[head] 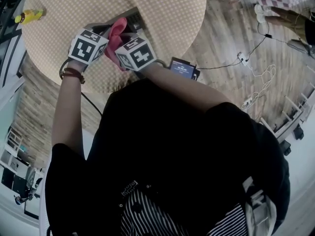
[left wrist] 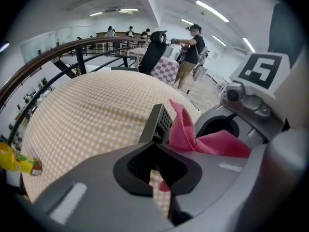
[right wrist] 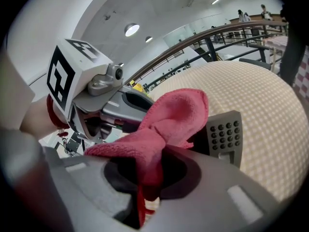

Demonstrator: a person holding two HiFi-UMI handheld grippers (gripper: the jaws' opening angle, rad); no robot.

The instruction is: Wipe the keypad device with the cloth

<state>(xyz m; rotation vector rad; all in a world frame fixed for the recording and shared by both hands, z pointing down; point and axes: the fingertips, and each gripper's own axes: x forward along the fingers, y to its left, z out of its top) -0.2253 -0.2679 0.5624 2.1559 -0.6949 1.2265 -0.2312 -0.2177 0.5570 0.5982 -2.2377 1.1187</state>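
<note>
Right gripper view: I see right gripper (right wrist: 145, 180) jaws clamped tight on crumpled pink microfibre cloth (right wrist: 169, 115), which bulges up above them. Just right of the bulge, touching it: dark grey slab-shaped keypad device (right wrist: 223, 135), buttons facing me. Left gripper (left wrist: 154, 170) jaws pinched onto device's lower edge, device standing on edge, cloth against its right side. Both claws over round table with beige checked cover (head: 59, 14); yellow bottle (head: 28, 16) well left of them.

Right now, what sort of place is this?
Probably a large open indoor hall: ceiling strip lights, a curved railing past the round table, cables on a wood floor.
</note>
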